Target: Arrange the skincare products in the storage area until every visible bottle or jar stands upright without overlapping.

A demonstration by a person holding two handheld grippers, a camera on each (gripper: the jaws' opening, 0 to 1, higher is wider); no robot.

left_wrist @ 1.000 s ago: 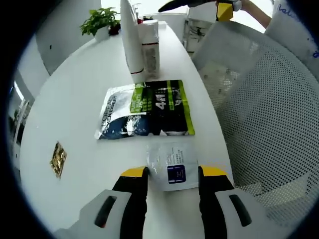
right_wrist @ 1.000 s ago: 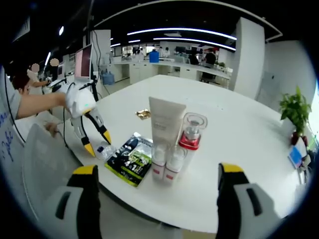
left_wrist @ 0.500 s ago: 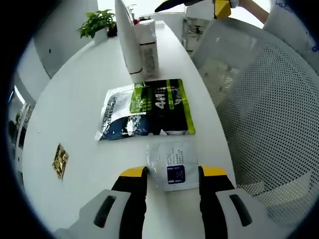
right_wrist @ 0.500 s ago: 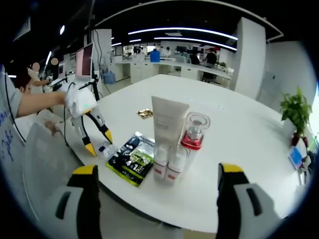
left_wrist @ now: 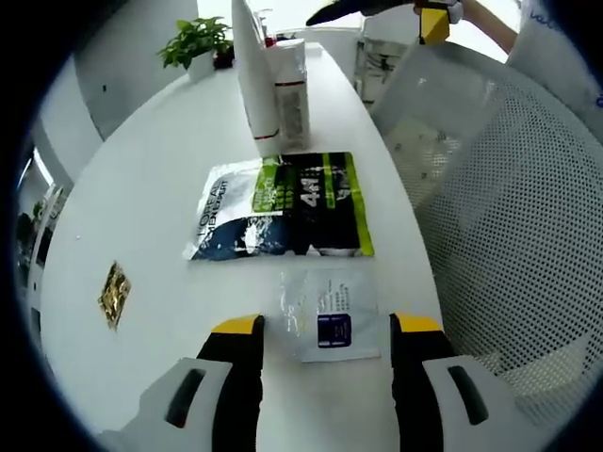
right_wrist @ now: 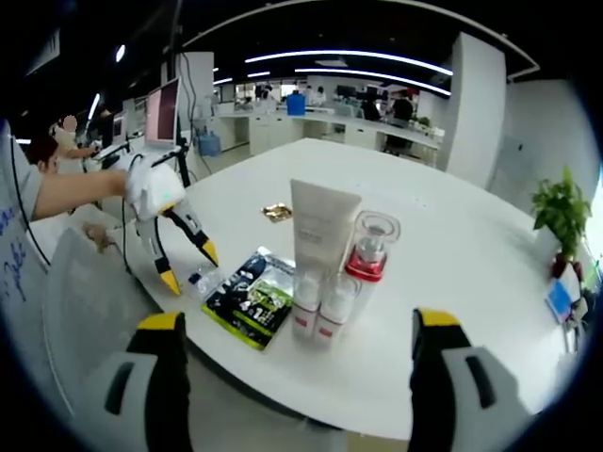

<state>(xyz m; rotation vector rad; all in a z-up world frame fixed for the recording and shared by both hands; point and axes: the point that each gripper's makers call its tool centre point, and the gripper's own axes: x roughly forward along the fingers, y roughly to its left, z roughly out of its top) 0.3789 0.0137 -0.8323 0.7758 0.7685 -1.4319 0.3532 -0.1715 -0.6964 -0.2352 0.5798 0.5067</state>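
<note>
Left gripper (left_wrist: 325, 325) is spread open around a small white sachet with a blue square (left_wrist: 329, 314), gripping nothing; the flat black-and-green foil pouch (left_wrist: 281, 206) lies just ahead. Beyond it the tall white tube (right_wrist: 319, 231), two small white bottles (right_wrist: 319, 298) and clear red-collared jar (right_wrist: 368, 250) look upright already. Right gripper (right_wrist: 297, 330) hangs open off the round white table (right_wrist: 471, 282) edge, close to the pouch; lots of bare room left.

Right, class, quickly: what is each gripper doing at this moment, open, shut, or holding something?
Left gripper: open, jaws either side of the small white sachet lying on the table, not gripping it.
Right gripper: open, holding nothing.
</note>
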